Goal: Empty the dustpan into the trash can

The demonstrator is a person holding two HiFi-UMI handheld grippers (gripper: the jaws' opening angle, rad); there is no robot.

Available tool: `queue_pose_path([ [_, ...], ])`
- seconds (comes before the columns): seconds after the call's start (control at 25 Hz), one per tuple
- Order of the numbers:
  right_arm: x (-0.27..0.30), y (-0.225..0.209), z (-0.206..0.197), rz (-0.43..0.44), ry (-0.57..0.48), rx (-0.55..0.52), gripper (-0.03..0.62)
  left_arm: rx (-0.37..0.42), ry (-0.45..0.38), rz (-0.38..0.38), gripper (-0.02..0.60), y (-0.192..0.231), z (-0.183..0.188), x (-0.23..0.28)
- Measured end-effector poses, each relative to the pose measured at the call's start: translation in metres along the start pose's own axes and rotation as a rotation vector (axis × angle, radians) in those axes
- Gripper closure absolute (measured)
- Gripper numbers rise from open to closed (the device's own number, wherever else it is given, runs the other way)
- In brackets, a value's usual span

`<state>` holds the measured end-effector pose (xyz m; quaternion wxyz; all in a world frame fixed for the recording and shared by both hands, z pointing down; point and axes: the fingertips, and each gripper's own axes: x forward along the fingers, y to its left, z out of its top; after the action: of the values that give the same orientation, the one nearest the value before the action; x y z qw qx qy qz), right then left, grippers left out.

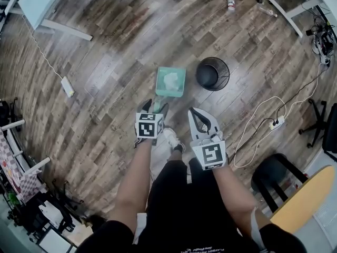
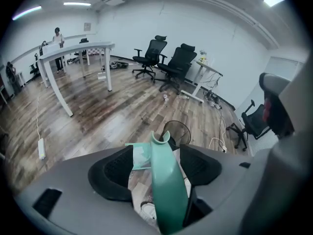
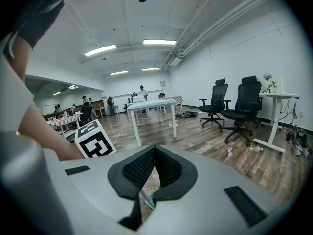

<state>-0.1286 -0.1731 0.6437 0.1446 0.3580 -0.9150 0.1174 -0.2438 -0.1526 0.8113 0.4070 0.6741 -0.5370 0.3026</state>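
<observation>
On the wooden floor (image 1: 105,62), the black mesh trash can (image 1: 212,73) stands just beside the teal dustpan (image 1: 170,81), which looks like light, stiff plastic. Its smooth, probably slippery handle (image 2: 168,190) rises between the left gripper's (image 1: 154,107) wide-spread fingers, ungripped; grasp there. The right gripper's (image 3: 154,148) fingers are closed and empty.

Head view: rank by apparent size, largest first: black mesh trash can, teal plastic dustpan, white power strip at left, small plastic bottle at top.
1-2. Black mesh trash can and teal plastic dustpan: they look about alike, so not ranked.
3. White power strip.
4. Small plastic bottle; it lies farthest from the camera, which may shrink it.
</observation>
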Motion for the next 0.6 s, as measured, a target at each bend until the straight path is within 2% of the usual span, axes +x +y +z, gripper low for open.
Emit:
queue_pose_path([
  [0.12,-0.001,-0.001,-0.003,0.002,0.006,-0.003,0.579,0.019,0.042,0.001,0.278,0.001,-0.005,0.008],
  [0.28,-0.005,-0.004,-0.011,0.000,0.027,0.005,0.579,0.000,0.041,0.002,0.280,0.002,-0.004,0.013],
  [0.6,-0.010,-0.016,-0.027,-0.029,0.085,0.017,0.579,-0.002,0.028,0.006,0.350,-0.003,0.001,0.021],
])
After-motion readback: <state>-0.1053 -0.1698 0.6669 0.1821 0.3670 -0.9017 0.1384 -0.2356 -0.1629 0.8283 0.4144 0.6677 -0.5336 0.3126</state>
